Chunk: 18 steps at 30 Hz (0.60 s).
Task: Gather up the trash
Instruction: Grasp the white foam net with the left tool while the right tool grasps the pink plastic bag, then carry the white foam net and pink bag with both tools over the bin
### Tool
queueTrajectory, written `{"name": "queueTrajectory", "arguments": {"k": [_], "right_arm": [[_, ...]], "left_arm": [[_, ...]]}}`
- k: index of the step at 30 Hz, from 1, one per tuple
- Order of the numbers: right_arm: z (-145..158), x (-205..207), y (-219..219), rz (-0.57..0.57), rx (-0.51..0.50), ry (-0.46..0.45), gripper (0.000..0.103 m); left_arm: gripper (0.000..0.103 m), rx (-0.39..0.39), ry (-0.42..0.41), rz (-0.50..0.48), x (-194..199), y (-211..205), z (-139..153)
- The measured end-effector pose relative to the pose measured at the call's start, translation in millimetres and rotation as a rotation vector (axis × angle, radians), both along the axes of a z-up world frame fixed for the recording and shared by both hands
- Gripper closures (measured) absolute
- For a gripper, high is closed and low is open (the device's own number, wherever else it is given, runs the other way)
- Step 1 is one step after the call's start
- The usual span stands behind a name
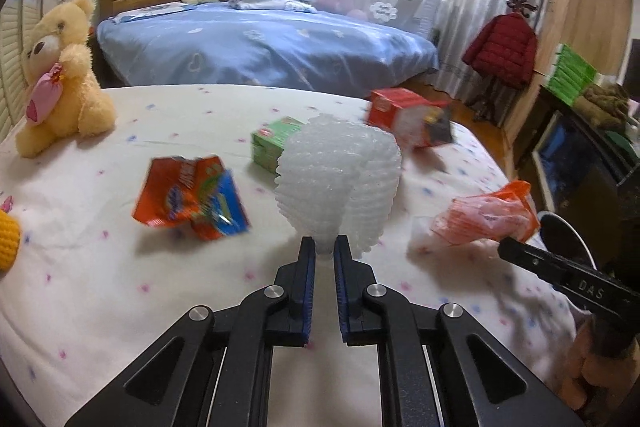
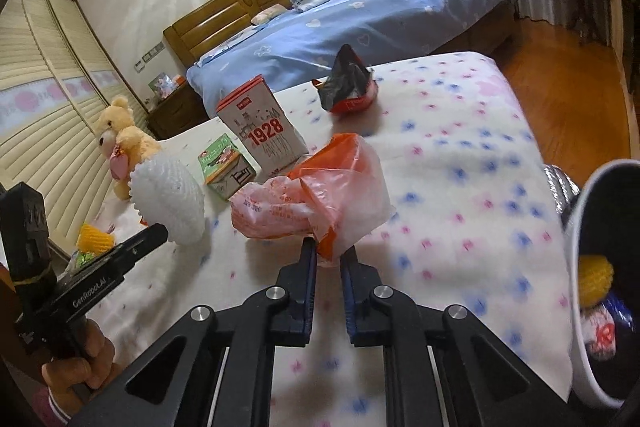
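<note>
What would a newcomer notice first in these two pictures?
Probably the white foam net, pinched at its lower end by the left gripper over the flowered bed sheet. Next, the orange plastic bag, gripped at its edge by the right gripper. The yellow teddy bear sits at the far left of the bed.
</note>
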State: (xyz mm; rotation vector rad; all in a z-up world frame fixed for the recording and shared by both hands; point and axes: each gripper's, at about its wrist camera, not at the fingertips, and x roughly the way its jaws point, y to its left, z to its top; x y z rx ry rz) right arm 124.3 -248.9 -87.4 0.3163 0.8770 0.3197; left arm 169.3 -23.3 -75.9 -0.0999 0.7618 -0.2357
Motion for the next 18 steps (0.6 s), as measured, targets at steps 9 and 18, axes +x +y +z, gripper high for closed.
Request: {"name": "queueTrajectory", "arguments": {"k": [9,18], "right_arm": [[12,-33,-29,-0.062,0.015,-0.019,0.092],[12,-50,-46,-0.085,0.029,-0.010,0.092]], "left_arm": [[0.095,-0.016,-0.004,-0.091,-23,-21,7],[0.094,-0.018,-0.002,-0.126,-31,-27,7]]}}
